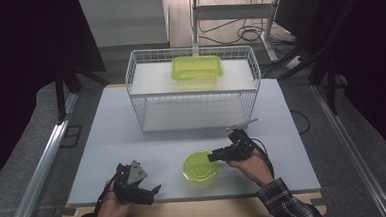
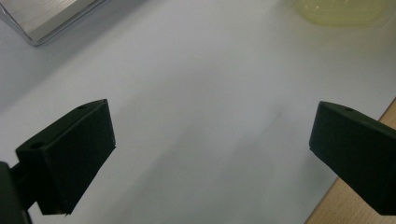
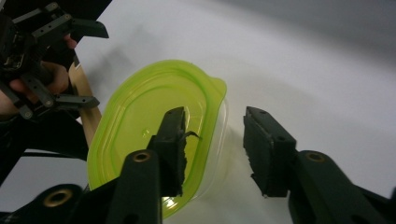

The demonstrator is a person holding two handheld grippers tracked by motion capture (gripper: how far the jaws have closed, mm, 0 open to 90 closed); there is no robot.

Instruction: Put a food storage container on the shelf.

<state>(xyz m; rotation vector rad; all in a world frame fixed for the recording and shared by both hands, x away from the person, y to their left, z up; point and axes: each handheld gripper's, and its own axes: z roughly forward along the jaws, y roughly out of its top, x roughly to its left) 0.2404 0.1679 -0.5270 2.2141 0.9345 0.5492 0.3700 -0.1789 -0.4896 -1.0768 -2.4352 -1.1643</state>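
A round yellow-green lidded container sits on the pale mat near the table's front. My right gripper reaches it from the right. In the right gripper view the jaws straddle the container's near rim, one jaw over the lid and the other outside the clear wall, with a gap left beside the wall. My left gripper rests at the front left, jaws wide apart over bare mat. It also appears far off in the right gripper view. An edge of the container peeks in at the top right of the left gripper view.
A white wire basket stands at the back of the mat, with a rectangular yellow-green container on its upper shelf. The wooden table edge runs along the front. An aluminium rail lies to the left.
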